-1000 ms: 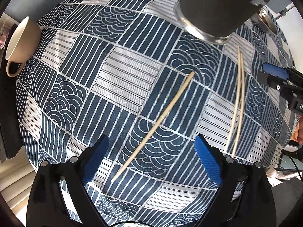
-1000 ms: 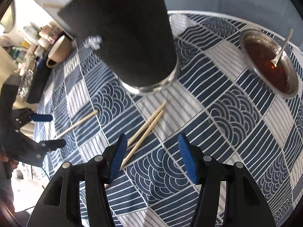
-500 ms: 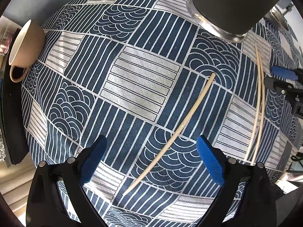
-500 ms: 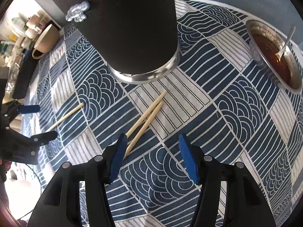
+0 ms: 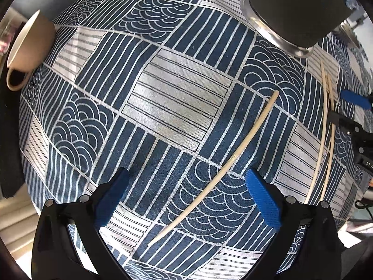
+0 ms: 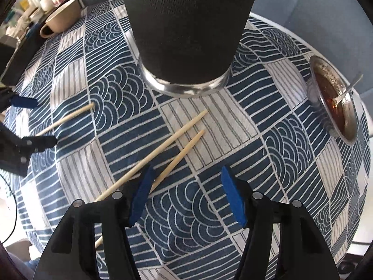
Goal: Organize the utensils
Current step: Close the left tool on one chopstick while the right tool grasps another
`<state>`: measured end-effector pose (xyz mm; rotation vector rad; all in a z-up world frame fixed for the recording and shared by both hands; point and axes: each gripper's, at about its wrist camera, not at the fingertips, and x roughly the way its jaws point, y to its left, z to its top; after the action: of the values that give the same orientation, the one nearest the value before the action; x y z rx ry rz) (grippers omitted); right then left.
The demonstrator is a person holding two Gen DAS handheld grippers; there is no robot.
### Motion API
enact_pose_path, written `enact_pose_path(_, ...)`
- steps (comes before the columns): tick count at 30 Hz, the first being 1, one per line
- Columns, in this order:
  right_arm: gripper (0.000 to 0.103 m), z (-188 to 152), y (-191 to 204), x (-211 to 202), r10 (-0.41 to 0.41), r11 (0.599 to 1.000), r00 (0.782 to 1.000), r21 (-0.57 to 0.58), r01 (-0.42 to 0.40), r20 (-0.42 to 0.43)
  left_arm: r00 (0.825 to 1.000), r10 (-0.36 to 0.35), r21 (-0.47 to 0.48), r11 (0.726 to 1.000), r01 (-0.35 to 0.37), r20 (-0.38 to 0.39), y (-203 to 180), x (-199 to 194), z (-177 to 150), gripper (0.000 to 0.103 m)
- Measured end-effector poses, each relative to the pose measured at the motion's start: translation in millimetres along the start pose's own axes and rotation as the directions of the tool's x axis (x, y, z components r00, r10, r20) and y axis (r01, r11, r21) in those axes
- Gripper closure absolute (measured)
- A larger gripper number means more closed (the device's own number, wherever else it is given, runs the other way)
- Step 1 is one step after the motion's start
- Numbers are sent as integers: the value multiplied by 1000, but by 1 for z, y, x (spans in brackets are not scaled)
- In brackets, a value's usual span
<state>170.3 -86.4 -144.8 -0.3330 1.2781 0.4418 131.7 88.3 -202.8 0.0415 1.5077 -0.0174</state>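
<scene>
a: what's the biggest thing here?
b: the blue and white patterned tablecloth (image 5: 177, 107), then the tall black mesh utensil holder with a shiny metal base (image 6: 186, 28), standing upright on it.
a: and off to the sides?
b: a beige ceramic cup (image 5: 30, 44) at the cloth's left edge, and a metal bowl of reddish-brown sauce (image 6: 333, 98) with a spoon in it, well to the holder's right.
a: the grippers?
b: the left gripper (image 5: 186, 196) has just been opening; its blue pads stand wide apart over a single pale wooden chopstick (image 5: 223, 168), not touching it. the right gripper (image 6: 186, 193) has its pads apart, nothing clamped.
a: other chopsticks?
b: a pair of pale wooden chopsticks (image 6: 167, 147) lies flat near the holder's base, passing beside the right gripper's left pad.
</scene>
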Motion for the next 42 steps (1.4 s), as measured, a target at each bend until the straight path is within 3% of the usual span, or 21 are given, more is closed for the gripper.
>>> enact_pose_path(5,72,-3,7,0,18,999,1000,-39,-18,0,1000,-4,-20,1000,4,10,6,0,-3,8)
enact_pose_path(8,80,-4,5,-1,20,999,1000,-38,-20,-2,998,1,-62,998,3,61,8,-14,-18,34)
enact_pose_path(10,86,-8,0,-7,13,999,1000,-45,-13,-10,997,7,-104,995,1,73,12,-18,-22,46)
enact_pose_path(14,93,-12,-5,-9,15,998,1000,-65,-16,-11,996,-14,-116,993,24,85,20,-21,-26,94)
enact_pose_path(19,96,-12,-24,-11,112,993,994,22,-112,-15,997,-8,-95,995,16,81,26,-23,-32,95)
enact_pose_path(22,100,-14,-49,-15,251,959,968,136,-247,-11,998,-26,-103,994,32,59,22,-24,-31,97)
enact_pose_path(26,103,-18,-64,-25,302,934,953,190,-301,25,998,-36,-105,994,42,56,24,-32,-43,98)
enact_pose_path(30,101,-23,-69,-28,285,942,958,181,-283,15,998,-28,-110,993,34,61,26,-44,-43,98)
enact_pose_path(36,97,-19,-46,-20,251,959,968,135,-247,-15,998,-23,-112,993,30,63,29,-49,-45,98)
enact_pose_path(40,82,-18,-37,-18,212,974,977,97,-207,-40,997,-29,-118,992,37,66,28,-54,-51,98)
enact_pose_path(42,82,-16,-31,-16,194,978,980,89,-189,-49,997,-32,-120,992,40,67,28,-53,-54,98)
